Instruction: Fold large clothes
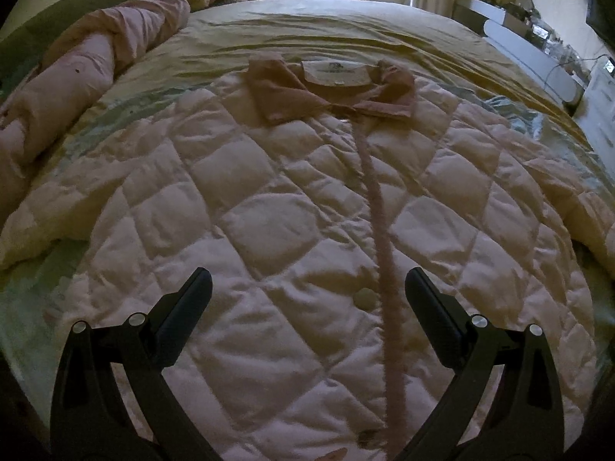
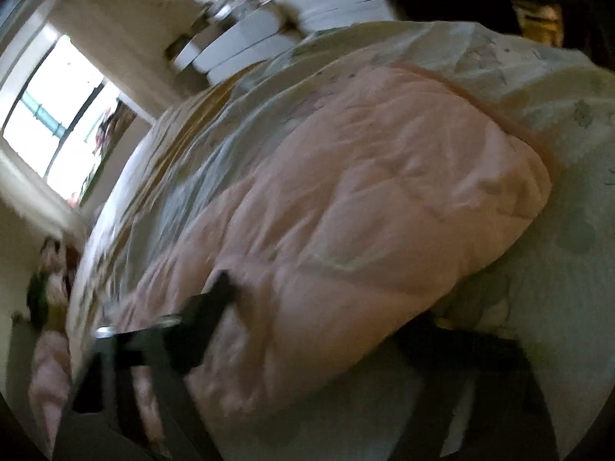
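— Bed (image 1: 346, 27) fills the frame; where's the jacket (image 1: 269, 199)?
— Flat at centre. My left claw (image 1: 307, 299) gapes wide above it; my right claw (image 2: 330, 307) is too blurred to tell.
— Handling?
— Puffy, light, slippery; I'd pinch a sleeve edge.

Bed (image 1: 346, 30) w/ yellowish sheet, wrinkled. Quilted pink jacket (image 1: 269, 211) lies spread flat on it, front up, collar at far end. Rolled pink blanket (image 1: 77, 77) along bed's left edge, beside jacket's sleeve.
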Available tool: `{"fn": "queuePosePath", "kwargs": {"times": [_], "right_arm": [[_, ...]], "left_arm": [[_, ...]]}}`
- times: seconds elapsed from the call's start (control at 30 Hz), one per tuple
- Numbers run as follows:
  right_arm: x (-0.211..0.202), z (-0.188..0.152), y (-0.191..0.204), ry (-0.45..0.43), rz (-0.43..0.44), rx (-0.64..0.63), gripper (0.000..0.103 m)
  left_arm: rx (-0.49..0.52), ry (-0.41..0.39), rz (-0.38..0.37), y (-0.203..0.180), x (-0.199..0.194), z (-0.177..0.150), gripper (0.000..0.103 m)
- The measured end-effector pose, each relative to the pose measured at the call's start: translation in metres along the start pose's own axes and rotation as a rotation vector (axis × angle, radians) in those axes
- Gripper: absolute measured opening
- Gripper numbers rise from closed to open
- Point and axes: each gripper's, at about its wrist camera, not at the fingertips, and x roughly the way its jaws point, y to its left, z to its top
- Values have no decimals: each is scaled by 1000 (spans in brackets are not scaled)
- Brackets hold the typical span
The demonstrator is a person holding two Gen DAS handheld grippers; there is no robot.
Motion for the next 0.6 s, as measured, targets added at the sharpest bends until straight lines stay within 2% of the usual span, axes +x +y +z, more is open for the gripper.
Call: {"fn": "queuePosePath", "kwargs": {"times": [0.07,0.17,0.23,0.43,0.6], "right_arm": [[4,6,-3,14,27,25,31],[-12,11,23,-21,65,-93,20],[-32,11,53,-59,117,-195,17],[-77,10,133,-107,298,-345,16],[-102,2,207,-137,400,-479,16]], "left_arm": [[-6,1,3,7,-3,4,94],[-19,5,8,21,-9,16,94],[-37,-20,16,34,-18,28,94],[-86,-86,33,67,-48,54,94],[-146,-132,35,97,-71,71,94]]}}
